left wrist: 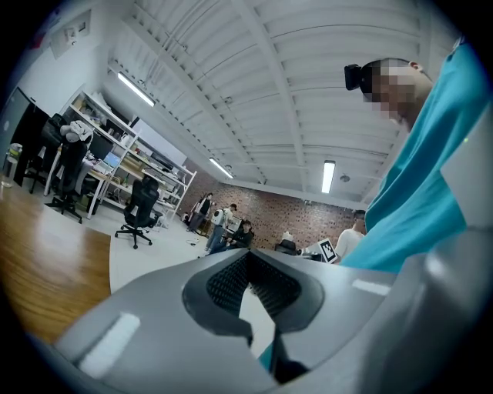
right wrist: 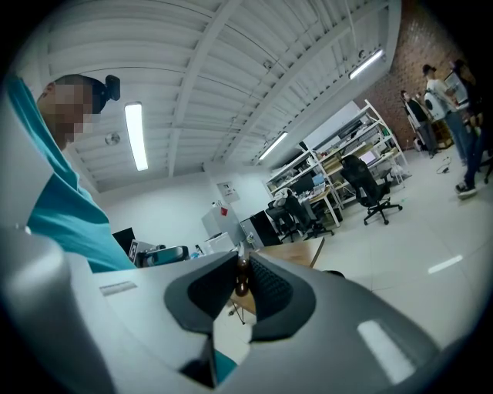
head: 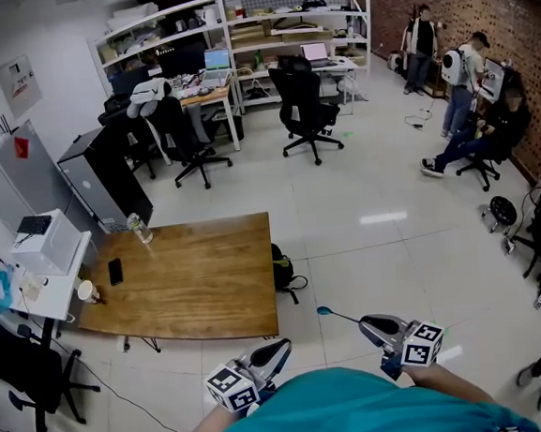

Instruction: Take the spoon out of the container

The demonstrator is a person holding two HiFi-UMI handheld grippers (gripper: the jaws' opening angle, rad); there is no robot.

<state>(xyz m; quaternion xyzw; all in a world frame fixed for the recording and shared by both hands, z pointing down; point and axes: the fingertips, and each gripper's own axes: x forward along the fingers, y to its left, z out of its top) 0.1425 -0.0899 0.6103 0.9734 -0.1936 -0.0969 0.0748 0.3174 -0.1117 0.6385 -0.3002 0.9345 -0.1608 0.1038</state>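
Observation:
A spoon [head: 339, 315] with a teal bowl and a thin dark handle sticks out to the left of my right gripper [head: 365, 323], held in the air above the floor. In the right gripper view the jaws of that gripper [right wrist: 243, 267] press on the dark handle [right wrist: 242, 282]; the bowl is hidden there. My left gripper [head: 282, 346] hangs low beside it, close to my teal shirt. Its jaws [left wrist: 247, 258] meet at the tips with nothing between them. No container shows clearly in any view.
A wooden table [head: 201, 278] stands ahead to the left with a bottle [head: 140, 229], a phone [head: 115, 271] and a cup [head: 87, 290]. A dark bag [head: 282, 268] lies at its right edge. Office chairs [head: 304, 113] and several people [head: 474, 117] are farther off.

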